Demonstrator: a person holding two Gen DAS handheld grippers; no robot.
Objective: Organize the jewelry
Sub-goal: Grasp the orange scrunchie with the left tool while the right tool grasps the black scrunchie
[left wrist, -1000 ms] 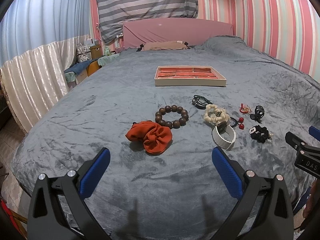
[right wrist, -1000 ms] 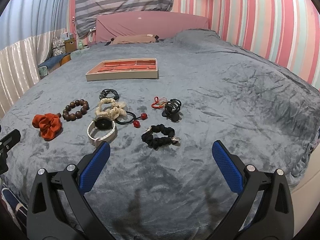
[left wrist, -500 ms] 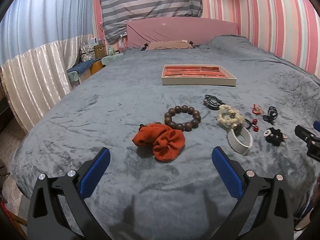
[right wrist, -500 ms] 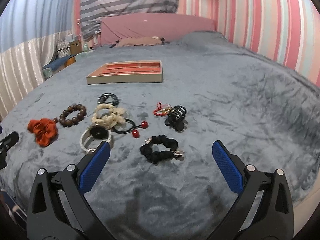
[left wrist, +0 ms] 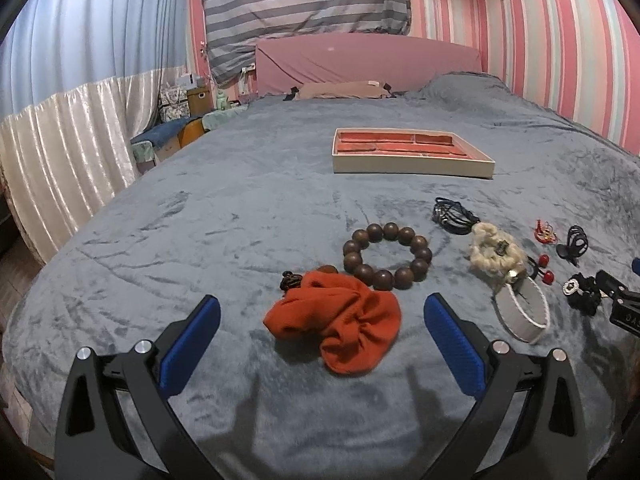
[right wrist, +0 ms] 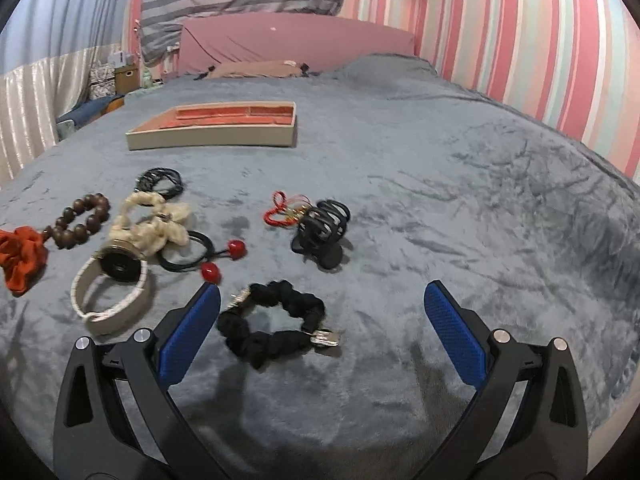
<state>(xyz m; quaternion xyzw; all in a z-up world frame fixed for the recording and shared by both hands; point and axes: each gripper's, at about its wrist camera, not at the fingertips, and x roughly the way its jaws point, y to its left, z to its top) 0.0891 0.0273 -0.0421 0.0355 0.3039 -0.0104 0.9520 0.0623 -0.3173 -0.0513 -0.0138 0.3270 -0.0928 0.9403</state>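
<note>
On the grey plush bedspread (left wrist: 224, 208) the jewelry lay scattered in a loose row, well apart from the cream tray (left wrist: 412, 168) with its red lining, which sat farther up the bed toward the pink headboard (left wrist: 360, 60). The left gripper (left wrist: 322, 332) hung low with its blue pads spread wide, holding nothing, and the orange scrunchie (left wrist: 340, 320) lay between them, just in front of the brown bead bracelet (left wrist: 387, 255). The right gripper (right wrist: 322, 332) was likewise spread and empty, with the black scrunchie (right wrist: 272, 320) lying just inside its left pad. The step in hand looked like a first pick on each side. To do it well, each gripper would likely need to come down until the pads straddled the fabric, centred on the bulk and not on a loose fold, then close gently so the soft cloth bunched without dragging the beads or the white watch band (right wrist: 112, 296) beside them. The bedspread was creased and would probably give under pressure. Pink striped walls (right wrist: 540, 52) and a grey striped cloth (left wrist: 304, 4) closed the room behind.
</note>
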